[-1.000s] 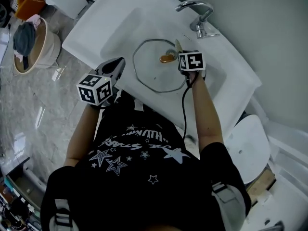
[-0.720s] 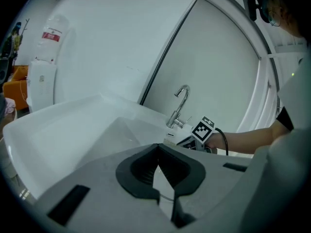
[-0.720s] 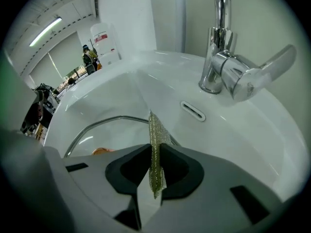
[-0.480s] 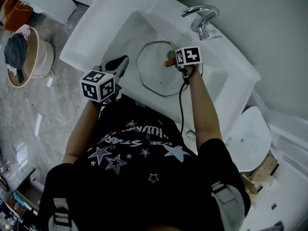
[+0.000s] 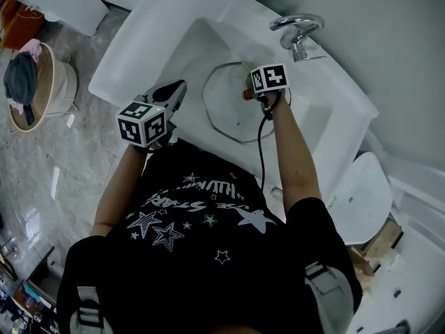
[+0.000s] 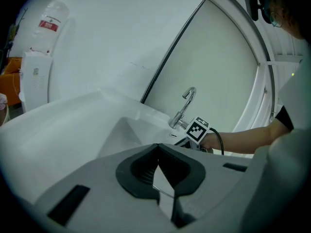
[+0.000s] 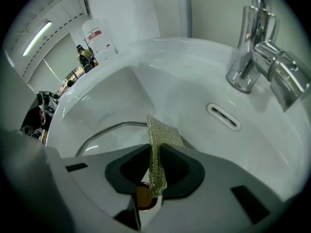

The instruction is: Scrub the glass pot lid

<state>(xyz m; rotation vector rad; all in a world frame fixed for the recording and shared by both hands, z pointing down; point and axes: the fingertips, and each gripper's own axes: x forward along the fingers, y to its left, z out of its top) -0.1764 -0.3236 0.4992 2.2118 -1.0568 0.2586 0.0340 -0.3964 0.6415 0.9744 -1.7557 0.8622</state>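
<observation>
Your right gripper (image 7: 154, 152) has crept across the glass lid (image 5: 229, 113) toward the back of the sink (image 5: 174, 19), scouring pad (image 7: 158, 144) and all. A second ago the orange knob (image 7: 142, 197) sat in the open on its left. Now it's mostly tucked under the gripper.

A white washbasin (image 5: 139, 40) is set against a grey wall (image 5: 389, 19); a marbled floor (image 5: 69, 165) (glossy, pale) is seen alongside.
</observation>
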